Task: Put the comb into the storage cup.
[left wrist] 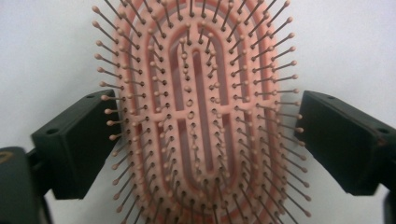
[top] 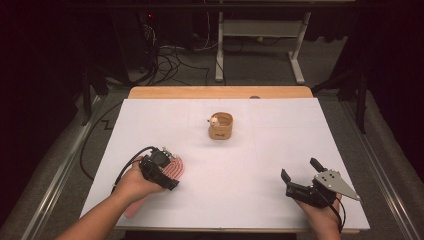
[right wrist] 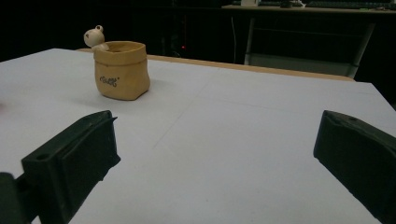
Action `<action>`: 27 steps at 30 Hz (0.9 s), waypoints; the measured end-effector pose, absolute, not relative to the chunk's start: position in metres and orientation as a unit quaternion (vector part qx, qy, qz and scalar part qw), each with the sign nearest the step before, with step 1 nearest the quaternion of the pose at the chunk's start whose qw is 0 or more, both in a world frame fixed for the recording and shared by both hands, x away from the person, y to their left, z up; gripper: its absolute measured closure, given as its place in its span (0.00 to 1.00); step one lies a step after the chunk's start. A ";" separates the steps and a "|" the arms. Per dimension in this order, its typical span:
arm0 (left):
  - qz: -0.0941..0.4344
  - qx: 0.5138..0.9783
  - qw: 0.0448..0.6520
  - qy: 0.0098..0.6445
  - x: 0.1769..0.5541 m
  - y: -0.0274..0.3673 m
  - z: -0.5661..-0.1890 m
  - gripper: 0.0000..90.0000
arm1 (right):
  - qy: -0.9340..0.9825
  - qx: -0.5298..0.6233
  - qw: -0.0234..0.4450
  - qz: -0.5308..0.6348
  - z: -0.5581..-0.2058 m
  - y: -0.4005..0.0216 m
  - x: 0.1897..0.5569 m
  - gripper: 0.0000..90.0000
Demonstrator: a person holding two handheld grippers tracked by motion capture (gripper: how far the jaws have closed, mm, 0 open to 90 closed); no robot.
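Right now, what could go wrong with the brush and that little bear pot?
The left gripper has its jaws either side of the brush, against the bristles. They bend, so a squeeze there might slip or twist the brush. The pot is small and stands alone mid-table; a brush swung that way could tip it. The right gripper is open, too far off to steady anything.

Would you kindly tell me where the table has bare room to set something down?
Bare white table runs between the yellow pot and the right tongs, and over both far corners beside the pot. The middle front, between the pink hairbrush and the right tongs, is free too. The near left is crowded: the left tongs straddle the brush there.
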State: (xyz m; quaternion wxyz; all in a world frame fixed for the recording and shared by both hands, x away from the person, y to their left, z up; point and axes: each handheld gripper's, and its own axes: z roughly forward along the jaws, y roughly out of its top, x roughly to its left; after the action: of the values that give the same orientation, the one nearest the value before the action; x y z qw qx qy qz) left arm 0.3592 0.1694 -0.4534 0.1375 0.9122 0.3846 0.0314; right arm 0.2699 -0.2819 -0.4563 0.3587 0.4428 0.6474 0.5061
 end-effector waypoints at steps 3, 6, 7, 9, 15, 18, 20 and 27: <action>0.025 0.918 0.124 0.376 0.363 0.168 -0.452 0.14 | 0.648 0.444 0.357 0.506 -0.456 -0.281 0.270 0.00; 0.019 0.921 0.113 0.372 0.366 0.167 -0.451 0.15 | 0.648 0.443 0.357 0.506 -0.457 -0.281 0.270 0.00; 0.017 0.923 0.110 0.370 0.367 0.167 -0.451 0.15 | 0.648 0.443 0.357 0.506 -0.457 -0.281 0.270 0.00; 0.011 0.923 0.105 0.370 0.369 0.167 -0.450 0.16 | 0.648 0.444 0.356 0.506 -0.457 -0.281 0.270 0.00; 0.003 0.923 0.103 0.372 0.372 0.165 -0.452 0.15 | 0.648 0.444 0.356 0.506 -0.457 -0.281 0.270 0.00; 0.002 0.922 0.100 0.374 0.372 0.165 -0.452 0.15 | 0.649 0.443 0.354 0.507 -0.457 -0.281 0.270 0.00; 0.003 0.921 0.098 0.376 0.372 0.164 -0.452 0.14 | 0.650 0.443 0.354 0.507 -0.457 -0.280 0.270 0.00; -0.003 0.922 0.087 0.378 0.375 0.161 -0.452 0.14 | 0.651 0.443 0.352 0.506 -0.457 -0.280 0.271 0.00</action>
State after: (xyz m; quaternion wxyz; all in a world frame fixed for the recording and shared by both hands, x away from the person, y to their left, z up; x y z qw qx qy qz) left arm 0.3748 0.1612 -0.4516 0.0869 0.9217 0.3780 -0.0029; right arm 0.2709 -0.2795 -0.4573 0.3520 0.4429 0.6511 0.5060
